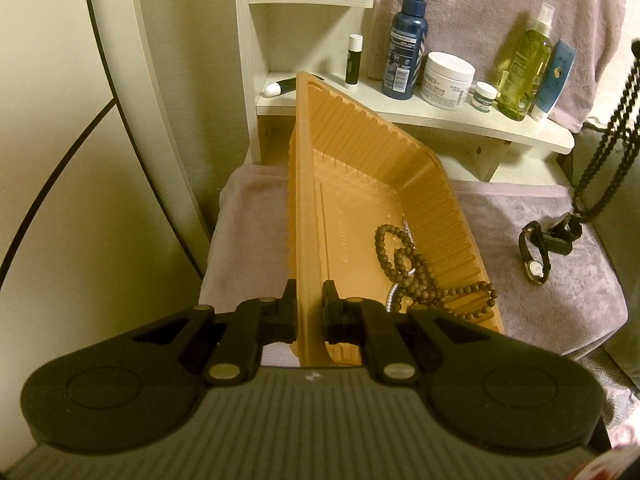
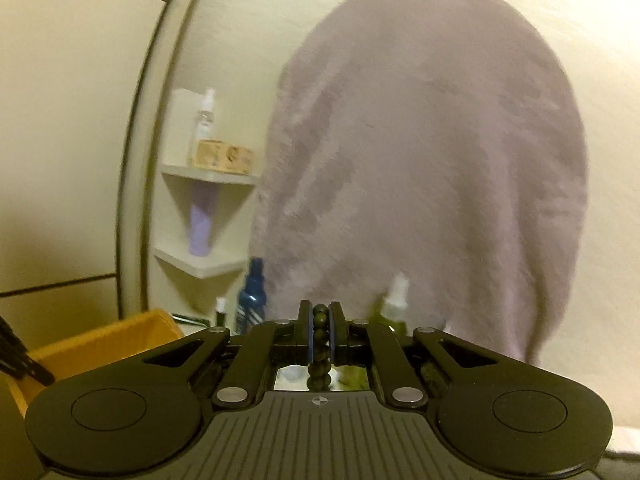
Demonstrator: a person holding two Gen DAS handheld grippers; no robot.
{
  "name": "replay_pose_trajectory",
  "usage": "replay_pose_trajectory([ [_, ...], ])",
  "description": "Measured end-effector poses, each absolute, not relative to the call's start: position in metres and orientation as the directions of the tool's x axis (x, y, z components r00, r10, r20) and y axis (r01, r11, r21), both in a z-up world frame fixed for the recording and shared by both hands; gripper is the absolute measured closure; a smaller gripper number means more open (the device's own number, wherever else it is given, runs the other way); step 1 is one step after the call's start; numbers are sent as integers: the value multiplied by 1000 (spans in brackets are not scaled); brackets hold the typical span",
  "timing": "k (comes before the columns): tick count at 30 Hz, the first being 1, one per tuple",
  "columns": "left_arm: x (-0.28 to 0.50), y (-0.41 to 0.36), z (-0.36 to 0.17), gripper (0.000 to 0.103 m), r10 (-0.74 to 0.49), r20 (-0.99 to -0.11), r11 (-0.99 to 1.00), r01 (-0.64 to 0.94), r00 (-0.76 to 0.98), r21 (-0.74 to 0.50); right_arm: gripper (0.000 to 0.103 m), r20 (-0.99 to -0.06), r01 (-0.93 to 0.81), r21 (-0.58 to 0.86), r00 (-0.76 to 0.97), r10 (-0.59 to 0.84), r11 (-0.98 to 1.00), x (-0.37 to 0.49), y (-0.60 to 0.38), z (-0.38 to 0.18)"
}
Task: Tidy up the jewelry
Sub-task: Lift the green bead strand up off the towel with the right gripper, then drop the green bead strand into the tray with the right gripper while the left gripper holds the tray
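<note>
Little is legible for you here. White jar (image 1: 448,78) on the shelf (image 1: 520,136), at about 1 o'clock in the left wrist view: label reads "CREAM" in dark capitals, with a brand line above it too blurred to make out. Blue bottle (image 1: 404,50) just left of it: barcode and small print, unreadable. Right wrist view: nothing readable.
</note>
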State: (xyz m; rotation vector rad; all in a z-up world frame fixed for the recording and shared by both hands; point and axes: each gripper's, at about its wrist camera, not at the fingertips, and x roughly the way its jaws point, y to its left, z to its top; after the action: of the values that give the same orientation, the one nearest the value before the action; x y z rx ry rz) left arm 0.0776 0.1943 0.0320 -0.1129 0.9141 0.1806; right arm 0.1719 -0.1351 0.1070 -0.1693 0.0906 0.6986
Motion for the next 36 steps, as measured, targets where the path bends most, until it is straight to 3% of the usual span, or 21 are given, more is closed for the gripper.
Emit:
replay_pose_trajectory([
  [12,77,195,32,93,105,-795,979,-203,597,-22,96,-130,-793,15,602,788,609,163,-62,108],
  [23,77,196,31,93,104,-796,979,-203,596,-24,96,-375,-835,262,374,848,484,181,-3,26],
  [30,76,196,31,93,104,-796,979,-203,596,-24,96,-450,-809,340,308,838,480,181,-11,-12],
  [31,77,196,31,93,103,-796,979,-202,596,-24,93,-458,-804,340,311,833,488,181,-13,-14],
  [33,76,196,31,93,103,-797,979,-202,595,-24,67,-452,-795,330,340,825,509,178,-21,-12],
  [34,77,196,31,93,104,-797,979,-202,595,-23,43,-437,-789,334,355,826,516,181,-25,-10],
  [36,76,196,31,93,103,-797,979,-203,596,-24,40,-417,-781,334,381,825,529,182,-35,-4],
])
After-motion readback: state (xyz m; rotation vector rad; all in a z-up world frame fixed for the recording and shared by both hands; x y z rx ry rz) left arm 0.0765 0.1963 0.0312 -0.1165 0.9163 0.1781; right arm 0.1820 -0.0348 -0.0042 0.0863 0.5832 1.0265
